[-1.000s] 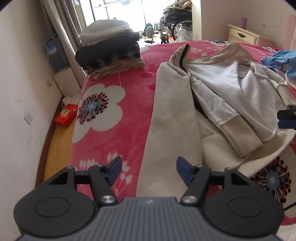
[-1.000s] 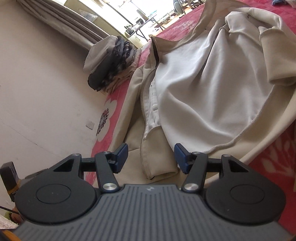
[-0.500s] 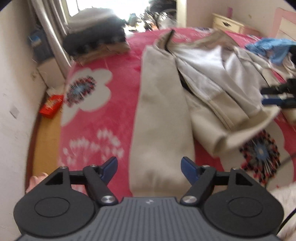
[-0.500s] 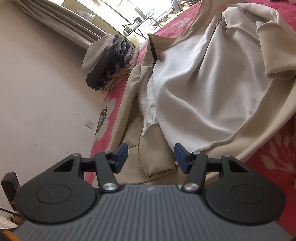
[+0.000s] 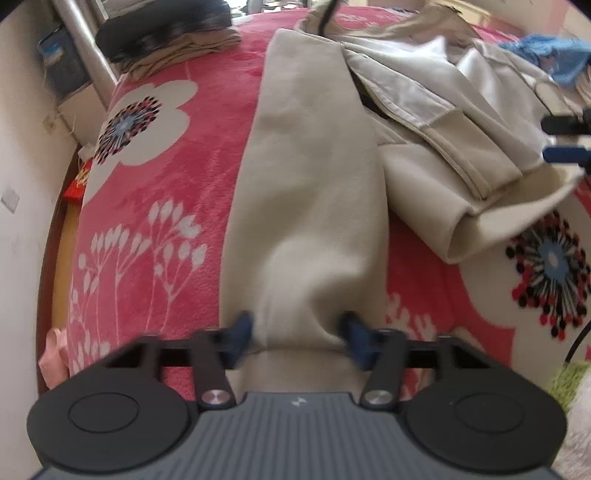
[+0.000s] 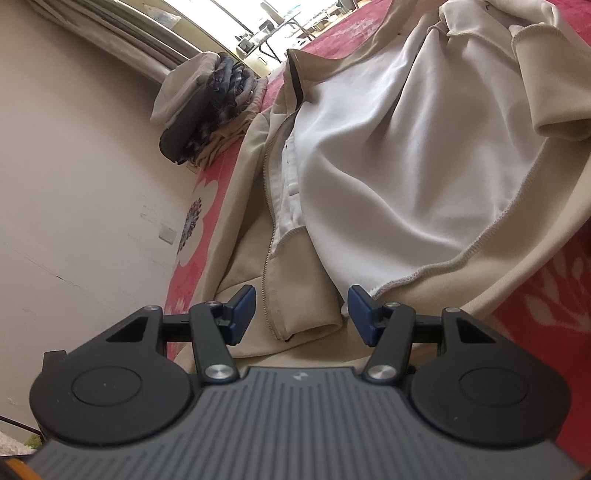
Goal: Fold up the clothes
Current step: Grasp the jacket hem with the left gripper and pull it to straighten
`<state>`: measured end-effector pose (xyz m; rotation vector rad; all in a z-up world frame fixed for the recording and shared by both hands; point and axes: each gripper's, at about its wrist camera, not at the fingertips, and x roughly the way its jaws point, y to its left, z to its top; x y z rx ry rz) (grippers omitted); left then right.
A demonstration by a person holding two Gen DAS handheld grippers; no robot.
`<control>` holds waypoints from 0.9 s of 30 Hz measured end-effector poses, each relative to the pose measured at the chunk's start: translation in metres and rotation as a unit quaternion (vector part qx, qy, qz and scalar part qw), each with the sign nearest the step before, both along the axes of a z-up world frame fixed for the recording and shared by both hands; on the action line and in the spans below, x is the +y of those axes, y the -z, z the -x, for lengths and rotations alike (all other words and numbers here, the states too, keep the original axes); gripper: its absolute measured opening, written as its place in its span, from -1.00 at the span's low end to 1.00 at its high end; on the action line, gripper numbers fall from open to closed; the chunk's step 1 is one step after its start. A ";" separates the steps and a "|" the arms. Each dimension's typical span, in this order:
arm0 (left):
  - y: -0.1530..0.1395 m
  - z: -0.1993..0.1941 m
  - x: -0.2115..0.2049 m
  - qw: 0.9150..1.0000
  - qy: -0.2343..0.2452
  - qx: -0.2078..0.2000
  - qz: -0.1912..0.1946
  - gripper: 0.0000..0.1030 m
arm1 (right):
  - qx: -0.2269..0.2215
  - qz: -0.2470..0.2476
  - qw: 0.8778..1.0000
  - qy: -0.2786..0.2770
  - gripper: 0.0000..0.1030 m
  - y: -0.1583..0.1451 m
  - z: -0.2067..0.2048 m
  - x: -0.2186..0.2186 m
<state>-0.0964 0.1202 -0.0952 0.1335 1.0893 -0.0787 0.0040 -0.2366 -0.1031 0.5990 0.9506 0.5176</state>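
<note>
A beige zip jacket (image 5: 310, 166) with a white lining lies spread open on the pink flowered blanket (image 5: 177, 206). My left gripper (image 5: 298, 330) points steeply down at the near end of the jacket's long left panel. Its jaws are closing, and the cloth bunches up between the blue pads. My right gripper (image 6: 301, 306) hangs open over the jacket (image 6: 406, 166). The zipped hem corner lies between its fingers, which do not press on it. The left wrist view also shows the right gripper (image 5: 565, 136) at the right edge.
A stack of folded clothes (image 5: 166, 33) sits at the bed's far left corner, by the curtain. A blue garment (image 5: 554, 51) lies at the far right. The wall runs close along the bed's left side, with a red packet (image 5: 77, 181) on the floor there.
My left gripper has dropped onto the near end of the jacket's left panel, and its jaws have narrowed on the cloth. The right gripper has hardly moved and kept its width.
</note>
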 end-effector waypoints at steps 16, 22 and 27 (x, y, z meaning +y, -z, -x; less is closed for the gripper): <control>-0.228 -0.172 0.165 0.907 -0.268 -0.301 -0.123 -0.49 | 0.008 0.007 1.000 0.004 0.06 0.010 0.001 0.004; -0.162 -0.238 0.152 0.919 -0.236 -0.237 -0.206 0.32 | 0.018 0.014 1.000 0.006 0.06 0.018 -0.002 0.005; -0.102 -0.230 0.137 0.939 -0.202 -0.175 -0.217 0.32 | 0.026 0.018 0.999 0.008 0.06 0.019 -0.003 0.002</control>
